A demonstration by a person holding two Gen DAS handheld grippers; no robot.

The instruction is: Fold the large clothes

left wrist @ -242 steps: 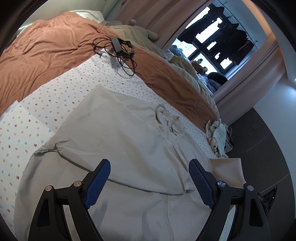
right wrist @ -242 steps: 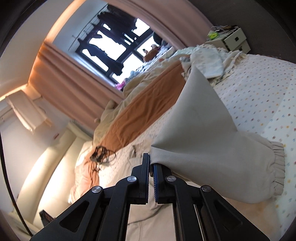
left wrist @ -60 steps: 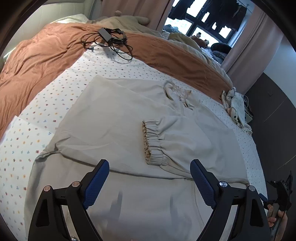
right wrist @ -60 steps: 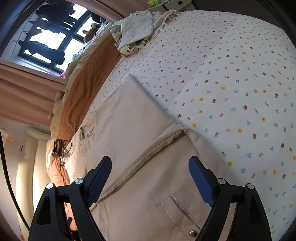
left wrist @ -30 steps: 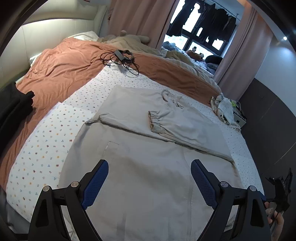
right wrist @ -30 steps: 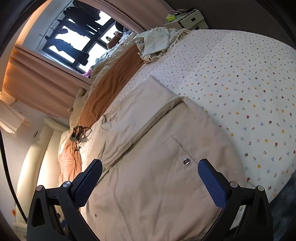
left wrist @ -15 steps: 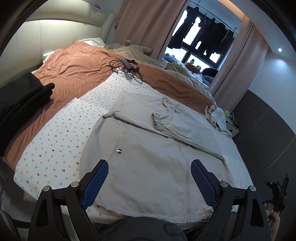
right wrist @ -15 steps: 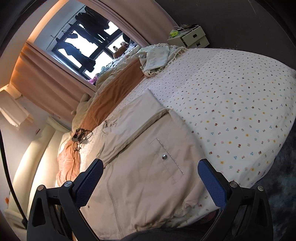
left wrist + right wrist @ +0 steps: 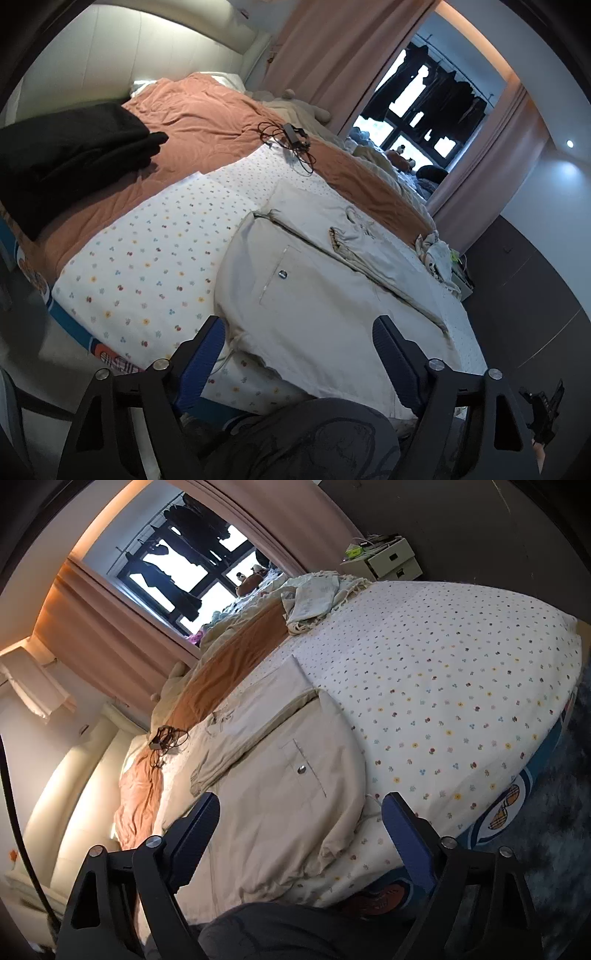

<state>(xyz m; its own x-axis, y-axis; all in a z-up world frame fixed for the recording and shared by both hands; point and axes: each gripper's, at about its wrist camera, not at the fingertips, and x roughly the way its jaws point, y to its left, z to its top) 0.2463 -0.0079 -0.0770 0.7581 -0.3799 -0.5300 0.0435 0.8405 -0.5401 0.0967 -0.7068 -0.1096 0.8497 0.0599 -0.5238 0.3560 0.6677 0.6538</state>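
A large beige jacket lies flat on the dotted bed sheet, both sleeves folded across its chest and one gathered cuff showing. Its hem hangs at the near bed edge. My left gripper hovers over the hem's left part; its jaws are closing with no cloth pinched between them. In the right wrist view the same jacket has a snap pocket. My right gripper hangs over the hem's right corner, its jaws also closing and gripping nothing.
A folded black garment and a charger with cable lie on the brown blanket. Crumpled cloth sits at the far bed corner, near a nightstand. A person's dark-trousered leg is below the grippers.
Both grippers have drawn back from over the jacket to the near bed edge, so the whole garment and the bed side show. Both pairs of jaws stand slightly narrower.
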